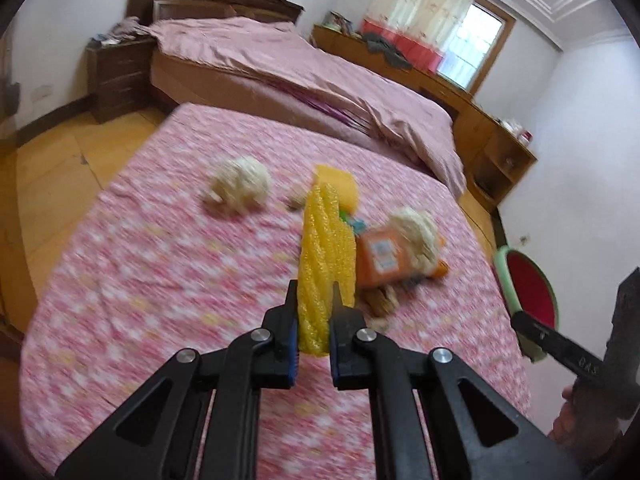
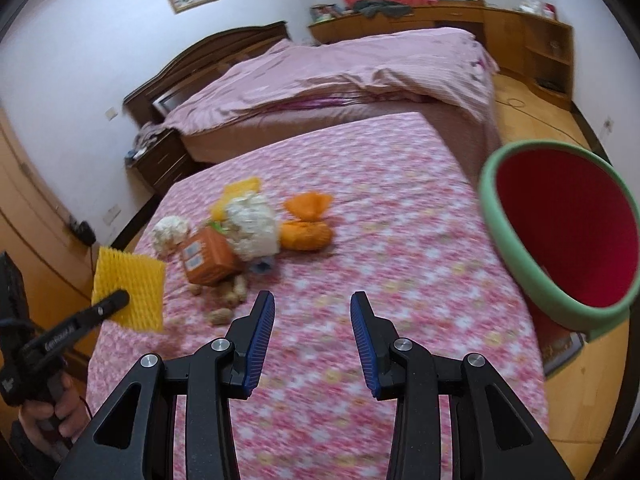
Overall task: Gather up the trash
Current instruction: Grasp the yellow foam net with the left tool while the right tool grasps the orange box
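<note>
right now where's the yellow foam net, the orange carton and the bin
yellow foam net [image 1: 326,264], left wrist view, middle of the ribbed sheet
orange carton [image 2: 208,258], right wrist view, its front face
bin [image 2: 516,236], right wrist view, green rim

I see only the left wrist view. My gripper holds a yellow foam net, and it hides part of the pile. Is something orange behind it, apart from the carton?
Observer: Yes. In the right wrist view an orange mesh bag lies on the floral sheet, just right of the crumpled white paper.
Operator: How much of the bin do you see? I see only an edge.
Observer: The bin shows its whole mouth: green rim, red inside, tilted toward the bed.
Operator: Is the right gripper carrying anything?
Observer: No. The right gripper is open, with nothing between its blue pads.
Operator: Are there peanuts near the carton?
Observer: Yes, peanut shells lie in front of the orange carton.
</note>
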Motion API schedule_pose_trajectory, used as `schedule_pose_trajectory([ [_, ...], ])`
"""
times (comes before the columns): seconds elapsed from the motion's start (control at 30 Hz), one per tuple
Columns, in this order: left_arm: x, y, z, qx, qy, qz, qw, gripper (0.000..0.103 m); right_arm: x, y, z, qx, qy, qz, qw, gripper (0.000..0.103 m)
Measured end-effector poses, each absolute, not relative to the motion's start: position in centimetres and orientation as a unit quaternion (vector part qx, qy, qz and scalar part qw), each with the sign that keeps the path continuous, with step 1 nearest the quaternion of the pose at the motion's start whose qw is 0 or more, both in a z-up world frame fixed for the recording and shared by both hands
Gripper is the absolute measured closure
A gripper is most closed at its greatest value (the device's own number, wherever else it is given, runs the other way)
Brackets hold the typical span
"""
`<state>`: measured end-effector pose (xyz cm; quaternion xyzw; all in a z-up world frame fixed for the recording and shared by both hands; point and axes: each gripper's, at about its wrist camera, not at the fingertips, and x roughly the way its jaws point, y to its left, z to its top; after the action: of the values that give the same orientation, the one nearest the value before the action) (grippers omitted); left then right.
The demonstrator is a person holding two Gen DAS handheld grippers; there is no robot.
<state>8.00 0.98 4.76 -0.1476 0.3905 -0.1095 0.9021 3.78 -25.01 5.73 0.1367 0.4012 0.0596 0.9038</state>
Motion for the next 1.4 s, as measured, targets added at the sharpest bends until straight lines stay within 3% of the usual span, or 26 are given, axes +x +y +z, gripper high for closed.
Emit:
schedule_pose_trajectory([
  [0.23,8.8,4.4,4.2,-0.173,0.373,-0.071,0.909,0.093,6.4,-20.5,5.3,0.115,0.418,0.098,0.896,0.062],
  [0.33,9.2,5.3,3.0,-0.185,0.382,-0.061,0.903,0.093,7.6,-19.0,4.9,0.11,0.428,0.103,0.891,0.053],
  [0.73,9.1,7.3,0.3,-0.191,0.382,-0.041,0.903,0.093,12.1,-14.2,3.5,0.076,0.442,0.115,0.887,0.042],
  [1.23,9.5,8.7,-1.9,-0.213,0.4,-0.037,0.891,0.093,13.6,-12.7,1.6,0.061,0.45,0.116,0.883,0.042],
  [1.3,9.4,8.7,-1.9,-0.215,0.399,-0.038,0.891,0.093,13.5,-12.7,1.6,0.063,0.447,0.117,0.885,0.05],
  [1.4,9.1,8.6,-1.7,-0.215,0.396,-0.039,0.892,0.093,13.1,-12.8,1.5,0.063,0.445,0.12,0.885,0.051],
])
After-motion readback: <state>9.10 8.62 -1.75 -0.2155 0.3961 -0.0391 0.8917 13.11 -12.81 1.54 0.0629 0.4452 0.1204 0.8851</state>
